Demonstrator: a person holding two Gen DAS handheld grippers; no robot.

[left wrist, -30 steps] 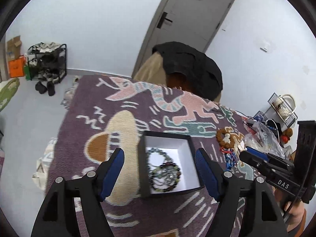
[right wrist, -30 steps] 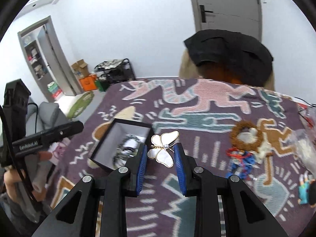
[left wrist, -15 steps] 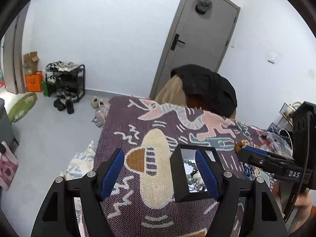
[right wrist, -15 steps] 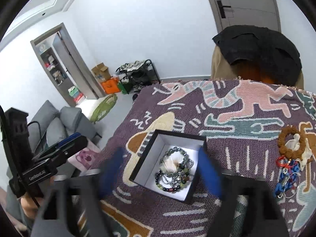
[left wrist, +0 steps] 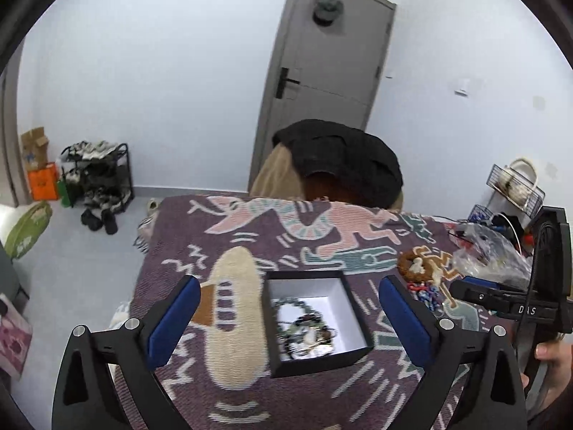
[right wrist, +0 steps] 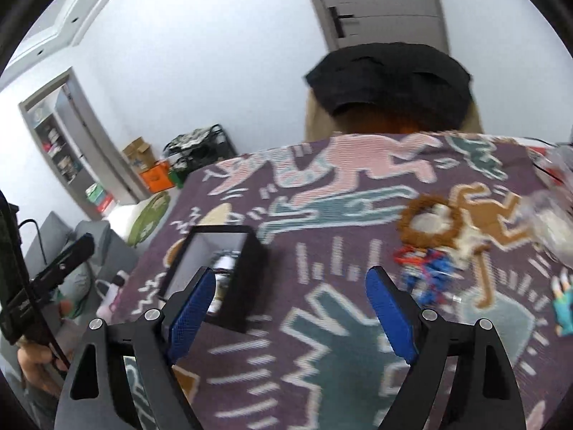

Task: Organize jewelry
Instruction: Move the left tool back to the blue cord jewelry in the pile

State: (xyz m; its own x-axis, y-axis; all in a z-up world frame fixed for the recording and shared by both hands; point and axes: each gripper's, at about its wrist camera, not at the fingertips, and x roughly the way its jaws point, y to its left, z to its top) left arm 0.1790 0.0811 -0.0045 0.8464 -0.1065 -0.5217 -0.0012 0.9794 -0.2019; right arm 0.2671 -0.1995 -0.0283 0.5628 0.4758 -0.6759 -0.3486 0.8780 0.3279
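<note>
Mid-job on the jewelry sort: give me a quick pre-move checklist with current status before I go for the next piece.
1. Right gripper jaws empty and open: ok.
2. Left gripper jaws opening, nothing pressed between them: ok.
3. Black box upright and open on the patterned cloth: ok.
4. Bracelets lying inside the box: ok.
5. Brown bead bracelet and red-blue piece waiting loose on the cloth: ok.
6. Right wrist view sharp enough to aim: not ok, blurred.
</note>
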